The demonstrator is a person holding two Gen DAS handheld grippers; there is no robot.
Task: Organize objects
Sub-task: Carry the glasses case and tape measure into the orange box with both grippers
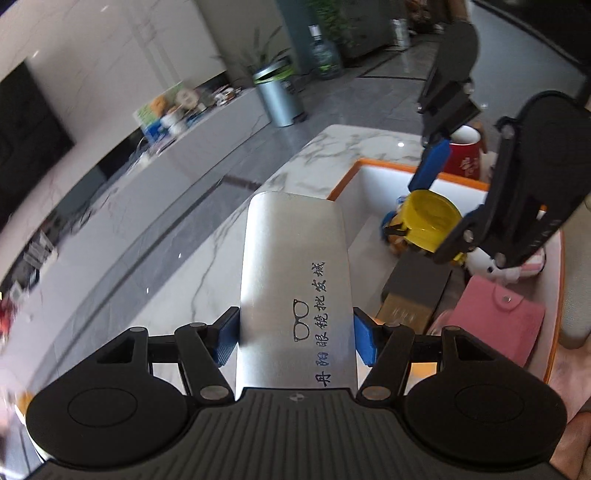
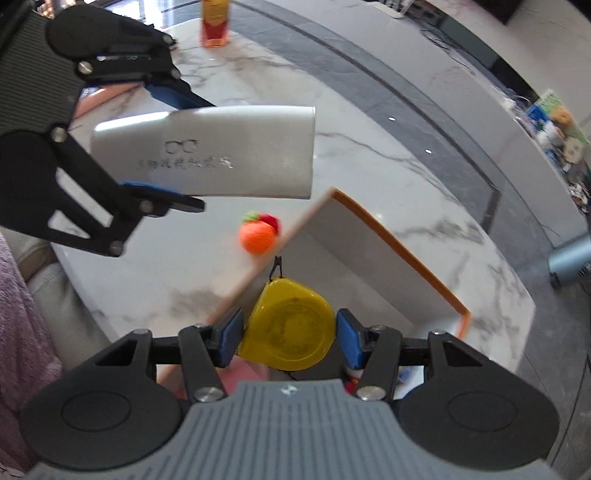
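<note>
My left gripper [image 1: 295, 332] is shut on a silver glasses case [image 1: 291, 266] with black printed characters, held in the air over the marble table; it also shows in the right wrist view [image 2: 221, 155]. My right gripper [image 2: 290, 338] is shut on a yellow tape measure [image 2: 288, 325], held above the white bin with orange rim [image 2: 402, 254]. In the left wrist view the tape measure [image 1: 432, 218] hangs over the bin [image 1: 373, 181], which holds a dark box [image 1: 417, 284], a pink pouch [image 1: 495, 317] and small toys.
An orange knitted fruit [image 2: 258, 236] lies on the marble table [image 2: 184, 266] beside the bin. An orange bottle [image 2: 214, 22] stands at the table's far side. A red and white cup [image 1: 463, 155] stands behind the bin. A metal trash can [image 1: 279, 96] is on the floor.
</note>
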